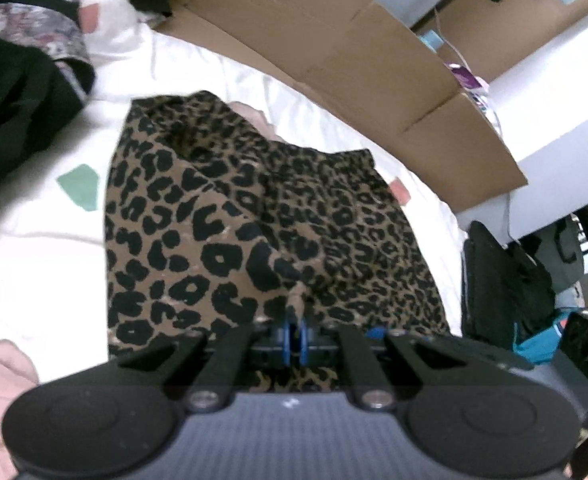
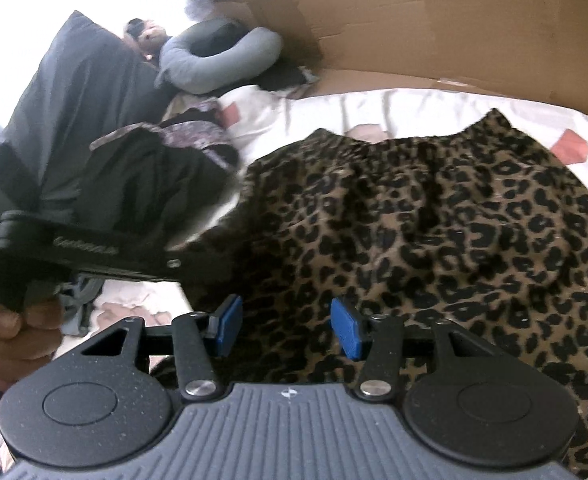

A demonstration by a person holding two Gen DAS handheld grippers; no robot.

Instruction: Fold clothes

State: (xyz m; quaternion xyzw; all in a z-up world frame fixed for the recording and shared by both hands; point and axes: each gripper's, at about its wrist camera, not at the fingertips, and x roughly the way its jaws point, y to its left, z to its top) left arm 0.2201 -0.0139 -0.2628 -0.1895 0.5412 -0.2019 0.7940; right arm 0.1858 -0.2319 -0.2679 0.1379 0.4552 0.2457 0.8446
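A: How will the brown leopard-print fabric garment [image 1: 222, 216] handle, lying as it does on the white bed sheet [image 1: 34, 248] beside the flat brown cardboard sheet [image 1: 333, 40]?

B: It looks light, soft and limp; it will sag and drape wherever it is unsupported, and it wrinkles rather than slides; nothing about it seems fragile.

A: And the grip?

B: The left gripper [image 1: 294, 336] has its blue pads together, pinching a small ridge of the cloth at the garment's near edge; the right gripper [image 2: 288, 328] has its blue pads apart with the cloth lying beneath them, not pressed; by judgement it should take the same near edge, well to one side of the left, so the fold lifts evenly.

A: Which way does it run?

B: In the left wrist view its long axis runs away from the gripper, toward the cardboard; the gathered band [image 2: 393, 140], probably a waist, is the far end; the near end is partly hidden, so the hem cannot be confirmed.
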